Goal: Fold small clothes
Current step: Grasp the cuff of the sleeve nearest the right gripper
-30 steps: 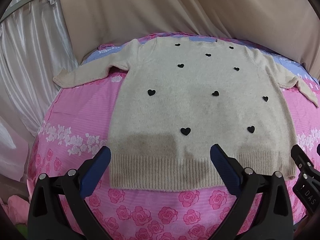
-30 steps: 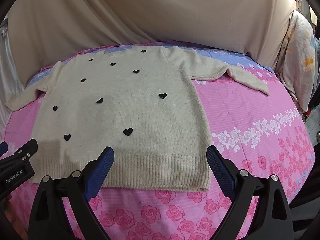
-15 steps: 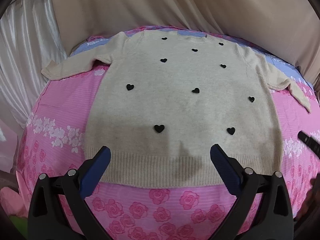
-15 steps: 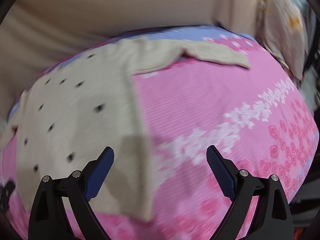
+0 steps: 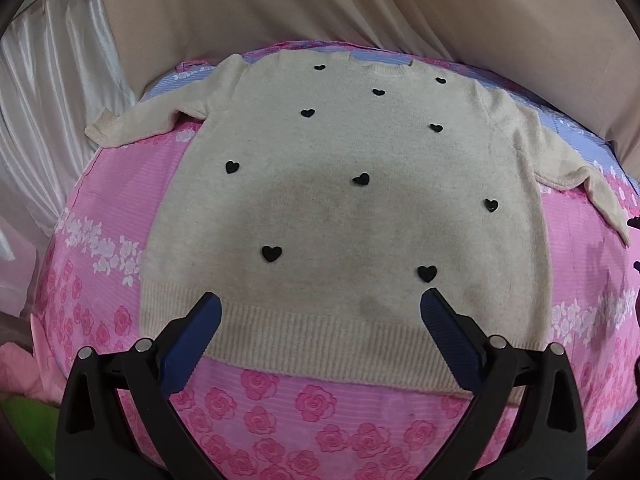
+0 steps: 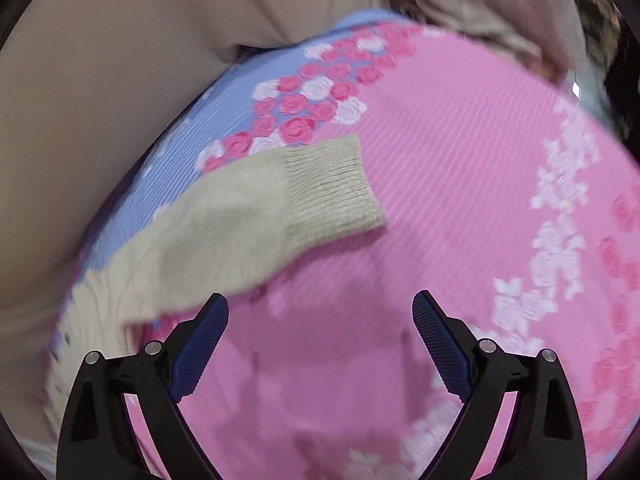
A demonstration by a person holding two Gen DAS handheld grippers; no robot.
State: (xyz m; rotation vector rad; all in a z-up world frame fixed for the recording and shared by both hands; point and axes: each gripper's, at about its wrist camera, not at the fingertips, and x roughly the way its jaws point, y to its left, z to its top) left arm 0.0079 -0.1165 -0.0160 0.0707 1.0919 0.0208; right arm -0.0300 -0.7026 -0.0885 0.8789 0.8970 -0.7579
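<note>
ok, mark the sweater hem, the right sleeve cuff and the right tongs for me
sweater hem (image 5: 320, 332), left wrist view, on the ribbed band between the fingers.
cuff (image 6: 332, 188), right wrist view, on the ribbed end of the sleeve.
right tongs (image 6: 320, 320), right wrist view, midway between the open blue fingertips.

sweater (image 5: 344, 208) flat on bedsheet (image 5: 312, 412), curtain (image 5: 320, 8) behind

Black tongs (image 5: 318, 312), ribbed blue pads (image 6: 440, 344), silver screws.
</note>
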